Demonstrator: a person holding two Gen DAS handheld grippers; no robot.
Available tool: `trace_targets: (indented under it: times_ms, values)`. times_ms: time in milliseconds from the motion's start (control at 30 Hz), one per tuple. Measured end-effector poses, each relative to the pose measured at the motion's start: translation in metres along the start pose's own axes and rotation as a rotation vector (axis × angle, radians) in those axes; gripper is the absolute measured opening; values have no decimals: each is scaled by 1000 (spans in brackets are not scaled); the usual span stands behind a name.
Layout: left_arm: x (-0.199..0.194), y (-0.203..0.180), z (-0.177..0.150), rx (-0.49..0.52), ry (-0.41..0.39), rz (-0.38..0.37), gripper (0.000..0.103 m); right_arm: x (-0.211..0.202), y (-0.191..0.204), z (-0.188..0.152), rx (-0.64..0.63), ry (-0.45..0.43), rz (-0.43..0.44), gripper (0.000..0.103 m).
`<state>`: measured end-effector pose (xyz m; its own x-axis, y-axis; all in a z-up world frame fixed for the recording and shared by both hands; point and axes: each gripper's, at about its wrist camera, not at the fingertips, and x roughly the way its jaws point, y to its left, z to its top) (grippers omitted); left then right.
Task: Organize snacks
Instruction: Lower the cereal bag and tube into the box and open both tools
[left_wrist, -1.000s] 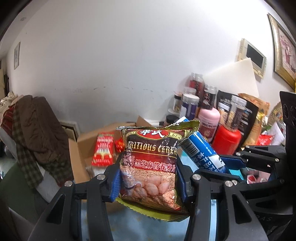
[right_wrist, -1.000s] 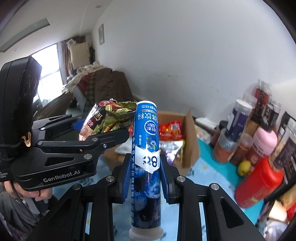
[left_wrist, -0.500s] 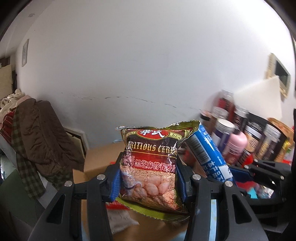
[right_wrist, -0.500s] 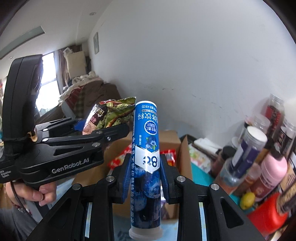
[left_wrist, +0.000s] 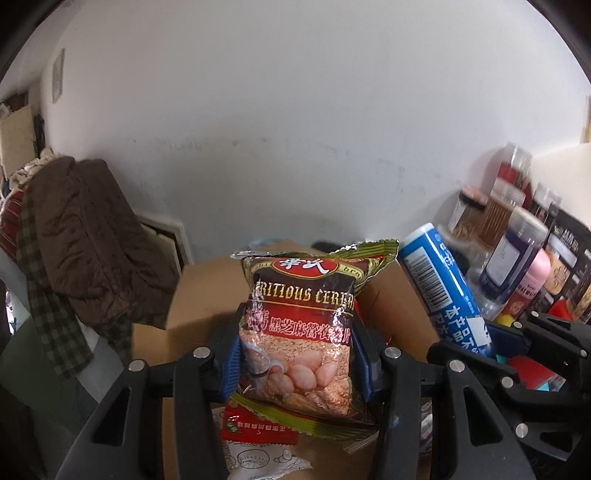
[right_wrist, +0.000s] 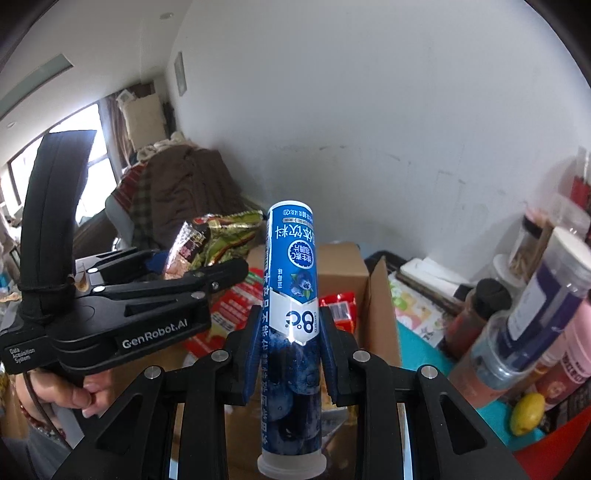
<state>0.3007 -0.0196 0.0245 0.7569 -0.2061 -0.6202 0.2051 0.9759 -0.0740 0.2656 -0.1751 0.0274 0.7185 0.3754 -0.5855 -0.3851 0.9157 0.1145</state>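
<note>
My left gripper is shut on a red and brown cereal packet, held upright between its blue pads over an open cardboard box. In the right wrist view that same gripper and packet hang at the left, a hand under the handle. My right gripper is shut on a blue tube standing upright, its white cap at the bottom. The tube also shows tilted at the right of the left wrist view. Red snack packets lie inside the box.
Jars and bottles crowd the teal tabletop at the right, with a yellow lemon near them. A white wall stands behind the box. Brown and plaid clothes pile up at the left.
Both grippers have carried the packet and the tube toward the box and a little lower. The box now lies under them, and the jars have slid to the right edge.
</note>
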Motion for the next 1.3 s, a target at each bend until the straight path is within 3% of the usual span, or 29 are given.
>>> trace_targets:
  times_ms: [500, 767, 967, 1033, 1167, 1300]
  values:
    - [59, -15, -22, 74, 199, 13, 48, 38, -22, -22, 59, 137, -54, 28]
    - [67, -26, -26, 123, 221, 66, 49, 48, -19, -28, 14, 184, -149, 28]
    - [84, -28, -30, 98, 298, 32, 50, 45, -20, -28, 19, 188, -163, 29]
    - [83, -30, -29, 102, 291, 48, 52, 44, -21, -28, 16, 189, -175, 30]
    - [77, -31, -27, 101, 268, 85, 70, 37, -23, -29, 28, 189, -168, 37]
    - [69, -28, -27, 85, 254, 107, 75, 29, -19, -30, 11, 195, -157, 48]
